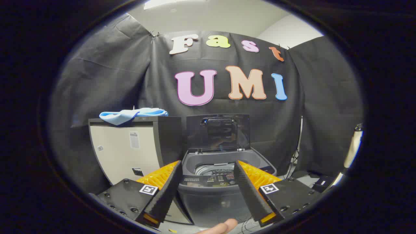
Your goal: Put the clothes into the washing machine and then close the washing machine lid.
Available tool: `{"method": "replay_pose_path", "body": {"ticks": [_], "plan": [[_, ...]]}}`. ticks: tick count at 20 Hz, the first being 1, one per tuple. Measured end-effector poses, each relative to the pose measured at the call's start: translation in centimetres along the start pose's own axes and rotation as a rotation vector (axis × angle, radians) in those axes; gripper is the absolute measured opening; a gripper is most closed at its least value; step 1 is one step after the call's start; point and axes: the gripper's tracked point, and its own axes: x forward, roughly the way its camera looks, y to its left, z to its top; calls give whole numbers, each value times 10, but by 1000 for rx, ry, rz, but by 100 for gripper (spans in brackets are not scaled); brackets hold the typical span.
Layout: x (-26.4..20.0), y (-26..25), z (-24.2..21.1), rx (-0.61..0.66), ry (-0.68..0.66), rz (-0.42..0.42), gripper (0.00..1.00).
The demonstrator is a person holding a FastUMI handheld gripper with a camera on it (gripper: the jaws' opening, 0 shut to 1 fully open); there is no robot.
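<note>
A small grey top-loading washing machine (214,188) stands straight ahead of my fingers, its dark lid (218,132) raised upright behind the open drum (214,168). A light blue cloth (131,115) lies bunched on top of a cabinet (125,149) to the left of the machine, beyond the left finger. My gripper (207,169) is open, its two fingers spread wide on either side of the drum opening, with nothing between them.
The white-fronted cabinet with a dark top stands close beside the machine's left side. A fingertip of the person's hand (224,226) shows below the fingers. Cables and a dark box (320,182) lie on the floor to the right of the machine.
</note>
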Motion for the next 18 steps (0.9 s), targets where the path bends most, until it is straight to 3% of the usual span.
{"method": "replay_pose_path", "body": {"ticks": [16, 18], "plan": [[6, 10, -4, -6, 14, 16, 98], [7, 25, -1, -12, 16, 69, 98]]}}
